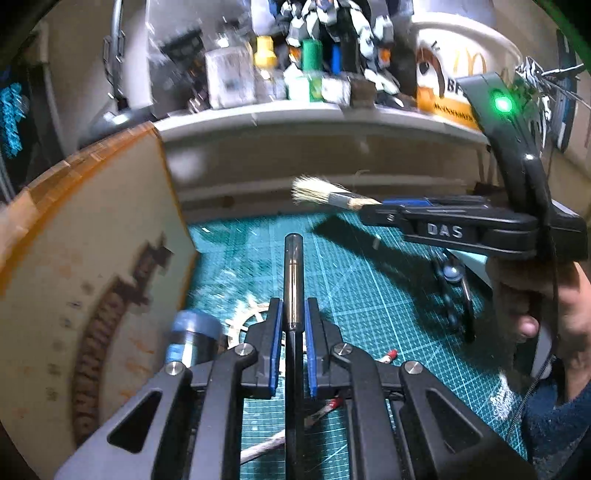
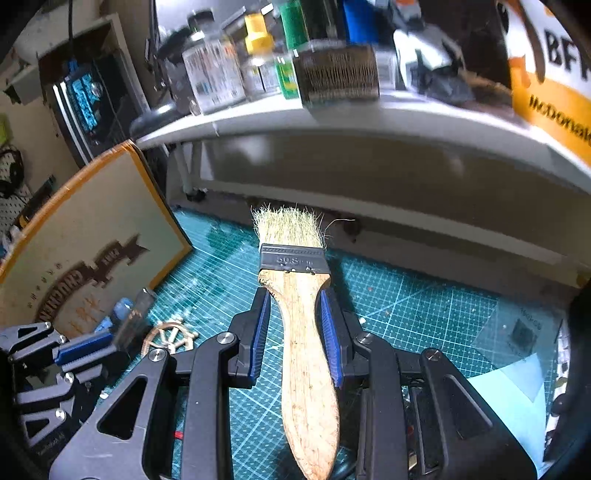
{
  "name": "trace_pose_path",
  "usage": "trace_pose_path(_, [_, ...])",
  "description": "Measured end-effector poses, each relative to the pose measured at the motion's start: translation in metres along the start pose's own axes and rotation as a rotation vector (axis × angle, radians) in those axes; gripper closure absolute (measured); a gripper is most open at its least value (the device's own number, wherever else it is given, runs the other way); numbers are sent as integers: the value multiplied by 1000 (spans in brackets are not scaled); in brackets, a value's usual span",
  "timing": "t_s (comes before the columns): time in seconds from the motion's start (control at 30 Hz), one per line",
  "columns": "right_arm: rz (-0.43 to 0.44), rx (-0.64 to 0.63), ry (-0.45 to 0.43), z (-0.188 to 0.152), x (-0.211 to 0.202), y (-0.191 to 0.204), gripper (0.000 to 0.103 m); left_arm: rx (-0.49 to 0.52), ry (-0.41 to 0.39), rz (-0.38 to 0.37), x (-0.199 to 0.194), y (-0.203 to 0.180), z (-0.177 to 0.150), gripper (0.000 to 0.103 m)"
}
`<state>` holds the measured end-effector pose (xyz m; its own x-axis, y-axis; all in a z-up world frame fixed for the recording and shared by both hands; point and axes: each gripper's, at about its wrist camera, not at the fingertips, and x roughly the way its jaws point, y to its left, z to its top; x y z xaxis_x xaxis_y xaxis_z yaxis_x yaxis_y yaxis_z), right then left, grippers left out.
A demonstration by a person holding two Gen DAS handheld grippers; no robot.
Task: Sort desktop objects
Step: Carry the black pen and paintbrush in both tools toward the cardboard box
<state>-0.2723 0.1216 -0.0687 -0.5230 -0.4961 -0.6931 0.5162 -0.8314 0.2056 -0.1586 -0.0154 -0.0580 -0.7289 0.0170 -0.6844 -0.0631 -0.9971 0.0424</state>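
Partly cut off below, the brush (image 2: pixel 308 354) handle leaves the frame.

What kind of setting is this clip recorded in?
Probably a hobbyist's model-building desk: a green gridded cutting mat covers the work surface, a robot model figure stands on the raised shelf, and small paint or glue bottles crowd beside it.

Hobby workbench: cutting mat (image 1: pixel 369 280), model robot (image 1: pixel 343 33)

Left gripper (image 1: pixel 293 314) clamped tight, tilted downward; right gripper (image 2: pixel 295 306) grips alongside, a hand (image 1: pixel 546 310) on its handle.
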Motion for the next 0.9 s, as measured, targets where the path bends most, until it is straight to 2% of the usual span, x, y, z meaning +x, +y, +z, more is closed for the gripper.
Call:
trace_pose_path(0.17, [-8, 17, -68, -1, -34, 4, 77, -7, -42, 5, -18, 1, 10, 92])
trace_pose_path(0.5, [-84, -28, -178, -13, -145, 31, 77, -16, -151, -30, -69, -3, 21, 92])
trace_pose_path(0.67, [-141, -73, -230, -22, -198, 64, 77, -26, -207, -50, -98, 0, 23, 92])
trace_pose_path(0.9, [-167, -105, -293, -37, -244, 104, 77, -26, -296, -88, -146, 1, 24, 92])
